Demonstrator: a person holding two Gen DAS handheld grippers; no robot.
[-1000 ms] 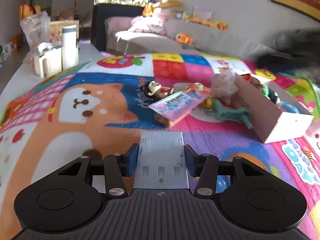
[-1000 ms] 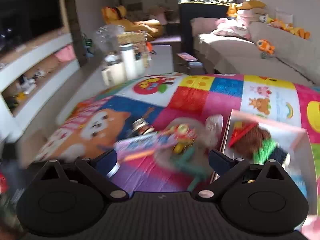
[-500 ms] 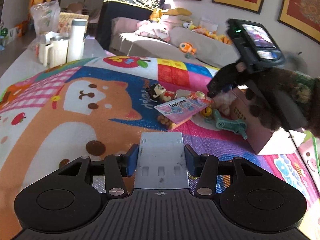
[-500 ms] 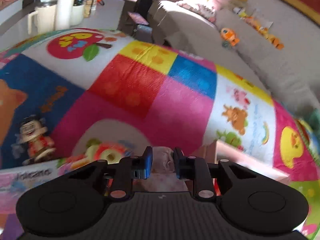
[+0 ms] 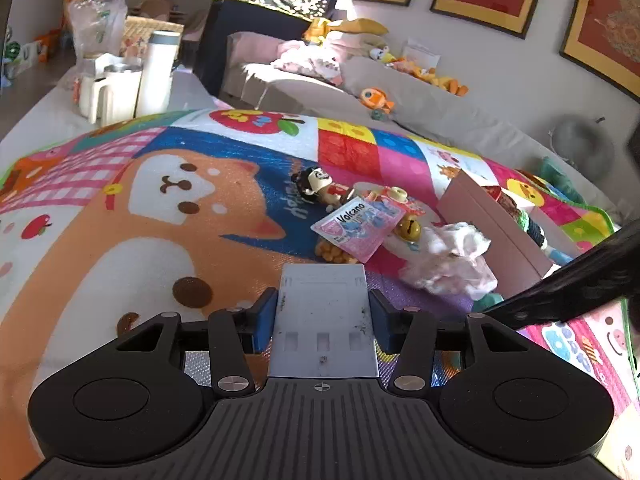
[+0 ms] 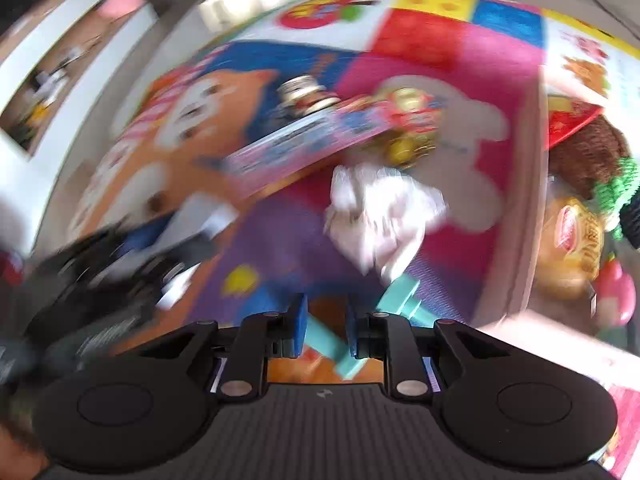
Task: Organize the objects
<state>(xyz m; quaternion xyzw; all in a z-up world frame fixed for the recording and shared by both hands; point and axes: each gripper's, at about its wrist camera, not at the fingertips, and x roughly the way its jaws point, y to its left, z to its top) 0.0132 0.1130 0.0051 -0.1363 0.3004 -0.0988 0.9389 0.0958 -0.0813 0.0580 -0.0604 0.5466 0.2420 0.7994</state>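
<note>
My left gripper (image 5: 323,312) is shut on a flat grey plastic piece (image 5: 323,320), held low over the colourful play mat (image 5: 168,216). Ahead lie a small doll figure (image 5: 320,186), a pink "Volcano" packet (image 5: 358,226), a gold bell (image 5: 408,229) and a crumpled white-pink wrapper (image 5: 450,260). A pink box (image 5: 496,216) holding toys stands at the right. The right wrist view is blurred: my right gripper (image 6: 323,330) has narrow jaws around a teal toy (image 6: 340,344), with the wrapper (image 6: 384,208) ahead and the box (image 6: 528,208) to the right.
A white jug (image 5: 108,94) and a white flask (image 5: 158,74) stand on a ledge at the back left. A grey sofa (image 5: 420,104) with plush toys runs along the back. The right gripper's black body (image 5: 576,280) reaches in from the right edge of the left wrist view.
The right gripper came down from above the wrapper near the box and now has its jaws around the teal toy. The wrapper has shifted forward. The left gripper keeps its grey piece.
</note>
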